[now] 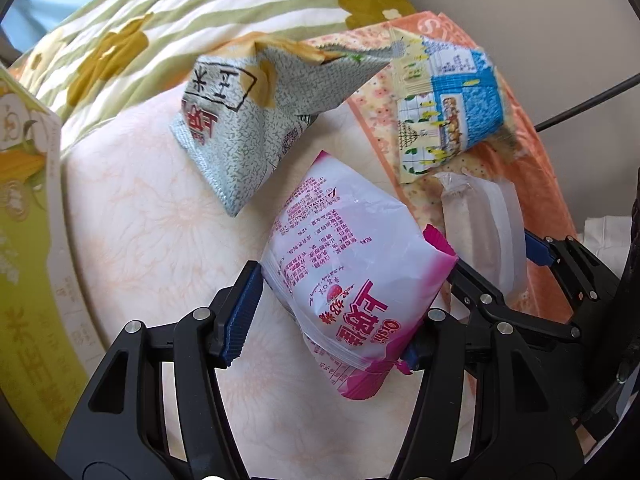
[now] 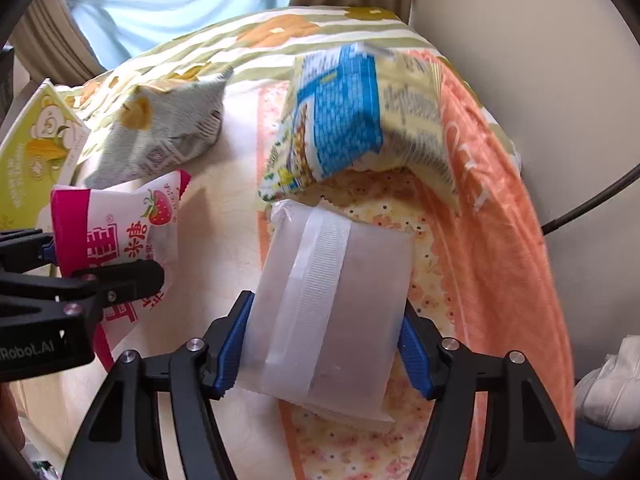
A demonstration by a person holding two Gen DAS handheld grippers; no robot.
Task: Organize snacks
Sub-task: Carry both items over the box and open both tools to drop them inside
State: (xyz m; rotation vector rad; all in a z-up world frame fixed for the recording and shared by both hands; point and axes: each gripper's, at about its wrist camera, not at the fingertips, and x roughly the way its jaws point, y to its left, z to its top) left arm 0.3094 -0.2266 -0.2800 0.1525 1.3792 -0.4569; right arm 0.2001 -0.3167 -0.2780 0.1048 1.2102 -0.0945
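Nearest the left wrist camera, the left tool [image 1: 324, 316] was clamped on the pink-and-white strawberry snack bag [image 1: 352, 276], its blue pads pressing both sides of the bag, which appeared held just above the bed [image 1: 152, 240]. At the far left edge stood a yellow-green corn-printed box [image 1: 28, 240]; whether it was the intended container could not be told. Toward the far middle of the bed lay a grey speckled snack bag [image 1: 248, 120], untouched. To its right, on the orange floral cloth [image 1: 532, 168], sat a yellow-and-blue snack bag [image 1: 448, 104], also untouched.

Nearer and further right, the right tool [image 2: 324, 348] straddled a translucent frosted pouch [image 2: 332, 304] lying on the cloth, just below the yellow-and-blue bag. Its pads stood against the pouch's two long edges at a moderate width; a firm grip appeared made, though the pouch was not yet clearly lifted.

Assessment: the task stood at an early stage. Two snacks were in hand, none visibly placed anywhere in order. Two bags remained loose on the bed. No sorted group was visible in either view.
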